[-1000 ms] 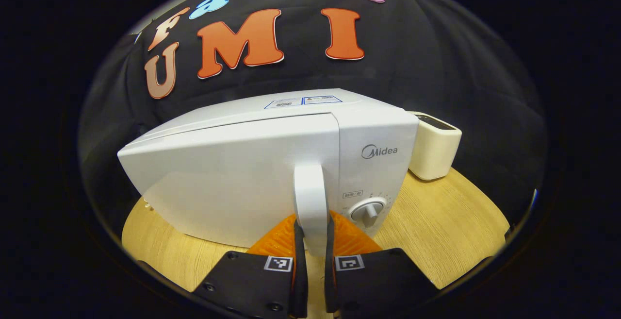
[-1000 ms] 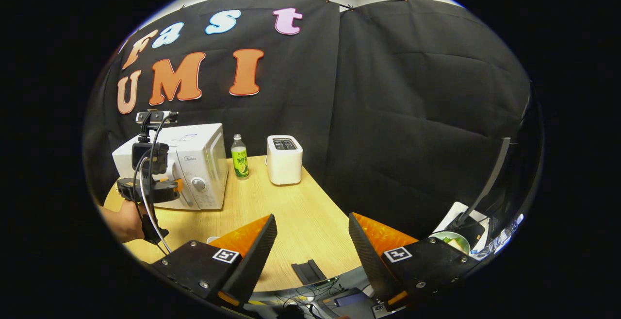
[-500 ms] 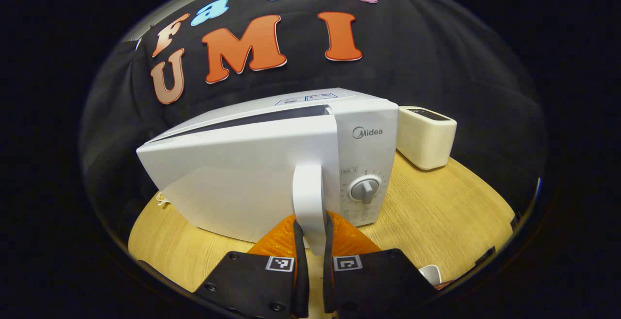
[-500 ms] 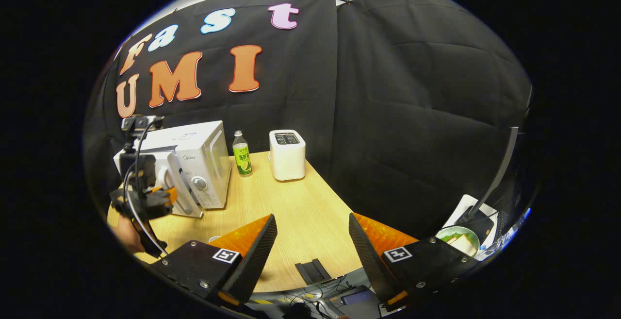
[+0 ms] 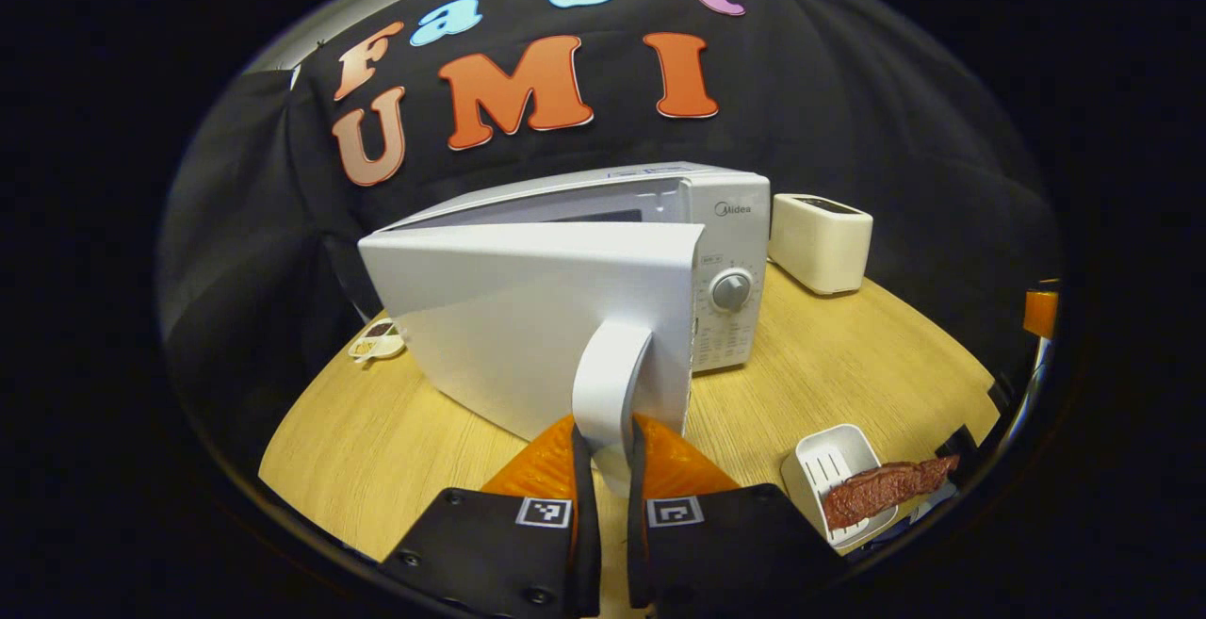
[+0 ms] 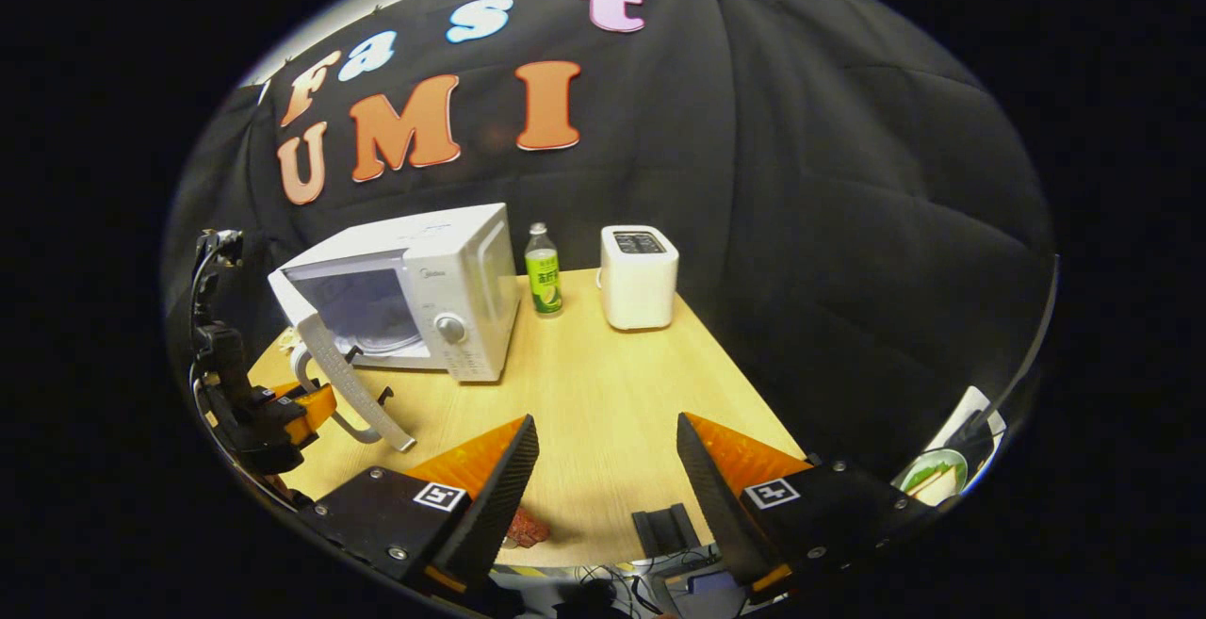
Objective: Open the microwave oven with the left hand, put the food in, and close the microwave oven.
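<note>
- The microwave oven [image 6: 443,270] is seen at the back left of the worktop [image 6: 603,393], its door [image 5: 537,317] swung partly open.
- The door handle [image 5: 608,379] is clamped between the left gripper [image 5: 603,496] fingers.
- The right gripper [image 6: 603,468] fingers are held wide apart, with nothing between them.
- The meat [image 5: 886,490] is laid across a white tray [image 5: 829,468] near the worktop's front edge.

Smooth white appliances on matt wood

The microwave oven [image 5: 565,308] looks like glossy smooth plastic; beneath it, the table [image 5: 848,365] shows pale matt wood grain.
</note>
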Action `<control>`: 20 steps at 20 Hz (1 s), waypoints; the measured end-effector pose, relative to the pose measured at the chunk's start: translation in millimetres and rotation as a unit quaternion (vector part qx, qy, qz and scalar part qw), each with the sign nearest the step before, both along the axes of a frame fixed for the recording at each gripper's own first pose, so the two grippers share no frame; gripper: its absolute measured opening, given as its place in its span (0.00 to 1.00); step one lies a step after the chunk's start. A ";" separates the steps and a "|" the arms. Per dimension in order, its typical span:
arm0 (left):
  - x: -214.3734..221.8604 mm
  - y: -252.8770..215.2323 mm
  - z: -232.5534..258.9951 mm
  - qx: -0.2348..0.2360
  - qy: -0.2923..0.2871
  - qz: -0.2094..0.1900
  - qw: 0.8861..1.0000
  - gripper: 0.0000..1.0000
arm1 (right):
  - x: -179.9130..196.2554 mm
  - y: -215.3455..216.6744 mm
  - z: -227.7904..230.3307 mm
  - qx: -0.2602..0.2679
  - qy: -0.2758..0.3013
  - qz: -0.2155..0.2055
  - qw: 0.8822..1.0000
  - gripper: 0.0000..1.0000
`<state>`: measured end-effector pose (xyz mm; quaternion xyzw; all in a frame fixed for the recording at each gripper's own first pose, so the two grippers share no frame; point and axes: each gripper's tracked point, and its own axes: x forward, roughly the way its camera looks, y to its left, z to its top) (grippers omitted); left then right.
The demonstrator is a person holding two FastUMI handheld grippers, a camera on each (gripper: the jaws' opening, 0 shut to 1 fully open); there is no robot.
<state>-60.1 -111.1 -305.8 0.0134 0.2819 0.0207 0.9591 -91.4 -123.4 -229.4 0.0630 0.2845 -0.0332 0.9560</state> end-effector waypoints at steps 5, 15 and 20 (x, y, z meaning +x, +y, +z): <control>-43.7 47.9 2.9 0.022 0.010 0.084 0.996 0.14 | 13.2 29.4 -14.3 0.014 0.006 0.081 0.997 0.92; -83.4 101.5 1.2 0.018 0.013 0.119 0.993 0.14 | 29.8 71.4 -20.5 0.032 0.006 0.131 0.991 0.92; -91.5 120.8 -0.4 0.006 0.009 0.101 0.995 0.13 | 28.9 87.3 -22.5 0.036 0.016 0.120 0.992 0.92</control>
